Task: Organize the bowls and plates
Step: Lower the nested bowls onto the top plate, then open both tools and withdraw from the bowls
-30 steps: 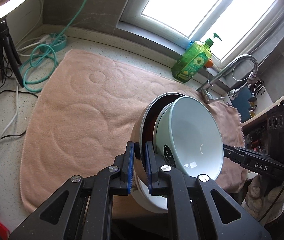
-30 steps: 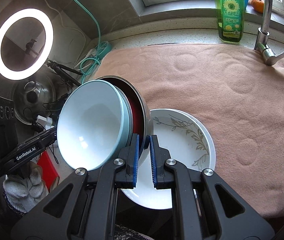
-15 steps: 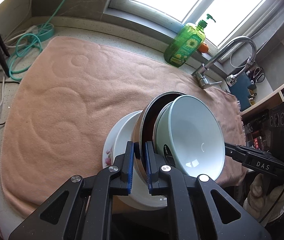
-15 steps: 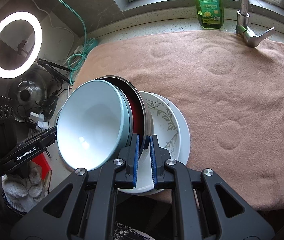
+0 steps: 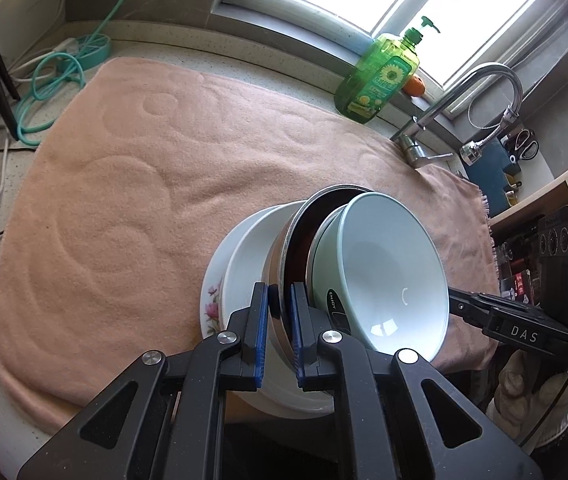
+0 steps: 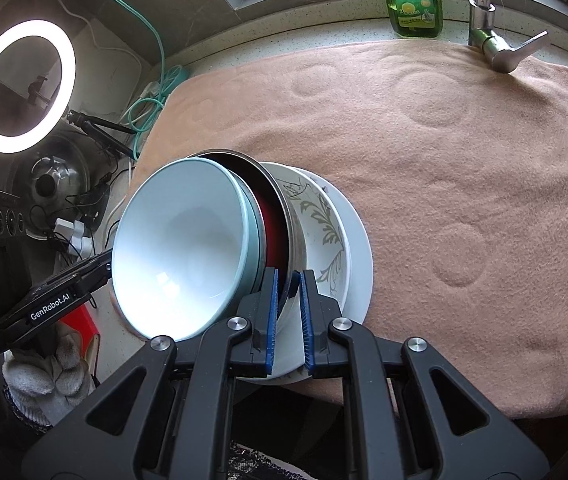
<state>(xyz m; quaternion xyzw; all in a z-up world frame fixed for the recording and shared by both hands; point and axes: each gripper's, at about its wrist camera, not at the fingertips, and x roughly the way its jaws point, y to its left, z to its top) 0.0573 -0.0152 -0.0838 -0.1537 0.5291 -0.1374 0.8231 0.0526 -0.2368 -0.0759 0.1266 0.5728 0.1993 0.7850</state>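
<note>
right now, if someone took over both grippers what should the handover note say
Left gripper: shut on the rim of the steel bowl.
Right gripper: shut on the opposite rim of the same bowl.
Steel bowl has a red inside and a pale blue bowl nested in it; the pair hangs tilted over the plate stack.
Plate stack: leaf-pattern dish on white plates, at the near edge of the pink towel.
Done: bowls nested and carried over the plates.
Left: lower the bowls level onto the stack, open both grippers.
</note>
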